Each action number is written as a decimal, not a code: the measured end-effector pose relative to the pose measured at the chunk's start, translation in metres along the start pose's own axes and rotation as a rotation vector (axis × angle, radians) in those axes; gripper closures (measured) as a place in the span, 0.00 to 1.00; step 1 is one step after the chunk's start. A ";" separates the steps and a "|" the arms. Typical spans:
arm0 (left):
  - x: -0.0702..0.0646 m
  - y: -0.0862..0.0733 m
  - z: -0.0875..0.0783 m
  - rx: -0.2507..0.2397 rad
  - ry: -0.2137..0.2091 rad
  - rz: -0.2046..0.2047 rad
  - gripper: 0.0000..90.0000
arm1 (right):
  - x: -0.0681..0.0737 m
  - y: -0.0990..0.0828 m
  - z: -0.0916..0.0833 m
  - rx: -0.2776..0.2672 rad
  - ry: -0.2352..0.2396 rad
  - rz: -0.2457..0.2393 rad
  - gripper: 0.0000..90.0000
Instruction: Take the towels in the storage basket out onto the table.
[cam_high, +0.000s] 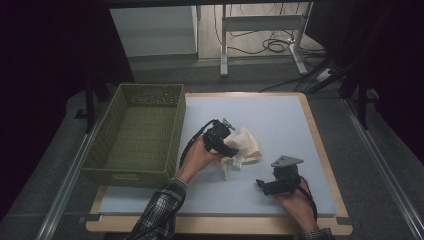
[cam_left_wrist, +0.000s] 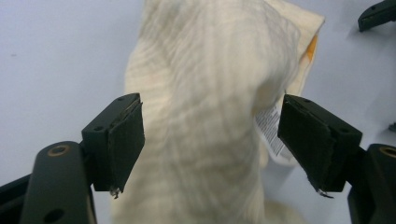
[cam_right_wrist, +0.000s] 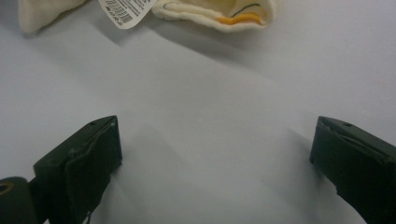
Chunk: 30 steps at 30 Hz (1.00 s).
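Lying in a soft heap near the middle of the table (cam_high: 280, 112) is a cream cloth (cam_high: 246, 142), a small knitted or woven garment by the look of it, with a printed label (cam_left_wrist: 270, 127) hanging off one edge and an orange trim (cam_right_wrist: 237, 19) at another. It looks light and limp, the sort of thing that sags and slides out of a shallow pinch, so a bite on a bunched fold should hold better than one on a single loose layer or that label. Nothing fragile here, and nothing stiff to lever against.

Right on it is the left gripper (cam_left_wrist: 211, 135), jaws standing apart with a raised ridge of the fabric running up between them; the left pad (cam_left_wrist: 126, 140) sits at the fold's flank without pressing, the other just clear by the label. No grip on it at this moment. Off to the near right, the right gripper (cam_right_wrist: 212, 154) hangs spread wide over bare table, cloth well ahead of it. At the far left, touching the table edge, sits a green basket (cam_high: 107, 172), a likely home for the cloth.
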<state>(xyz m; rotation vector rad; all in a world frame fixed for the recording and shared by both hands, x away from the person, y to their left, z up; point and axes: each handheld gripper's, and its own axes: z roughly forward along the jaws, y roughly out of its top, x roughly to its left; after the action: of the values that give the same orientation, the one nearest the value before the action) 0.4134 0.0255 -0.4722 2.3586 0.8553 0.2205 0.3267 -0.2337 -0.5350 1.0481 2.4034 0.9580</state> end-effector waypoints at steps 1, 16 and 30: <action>0.001 -0.002 -0.003 -0.005 0.001 -0.002 0.26 | 0.000 0.000 0.000 0.000 0.000 0.000 0.03; 0.002 -0.023 -0.027 -0.013 -0.024 0.011 0.55 | -0.005 0.005 -0.007 -0.034 0.026 0.016 0.42; 0.006 -0.024 -0.002 -0.051 -0.044 -0.026 0.67 | -0.035 0.050 0.019 -0.032 0.065 0.066 0.67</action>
<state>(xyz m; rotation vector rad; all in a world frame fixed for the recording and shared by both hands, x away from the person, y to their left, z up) 0.4042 0.0447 -0.4852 2.2953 0.8487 0.1776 0.3863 -0.2266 -0.5114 1.1068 2.4107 1.0650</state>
